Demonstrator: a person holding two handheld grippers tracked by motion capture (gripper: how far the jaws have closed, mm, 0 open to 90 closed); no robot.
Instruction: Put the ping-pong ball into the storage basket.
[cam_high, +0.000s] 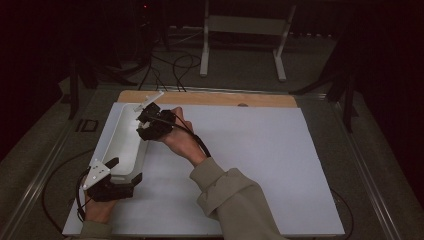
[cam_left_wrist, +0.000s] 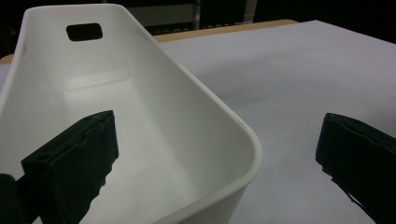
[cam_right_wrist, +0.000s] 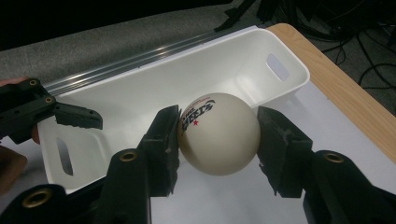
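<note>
**A:** What's being shown here, biggest thing first?

**B:** A white sheet (cam_high: 250, 165) is being spread over the table, and a long white bin (cam_high: 122, 145) is being kept along its left side. The left gripper (cam_high: 125, 172) is being held wide open astride the bin's near end wall, one jaw inside, one outside.

**A:** And the ball?

**B:** The white ping-pong ball (cam_right_wrist: 218, 133) is being pinched between the right gripper (cam_right_wrist: 217, 140) jaws, just above the bin's rim.
</note>
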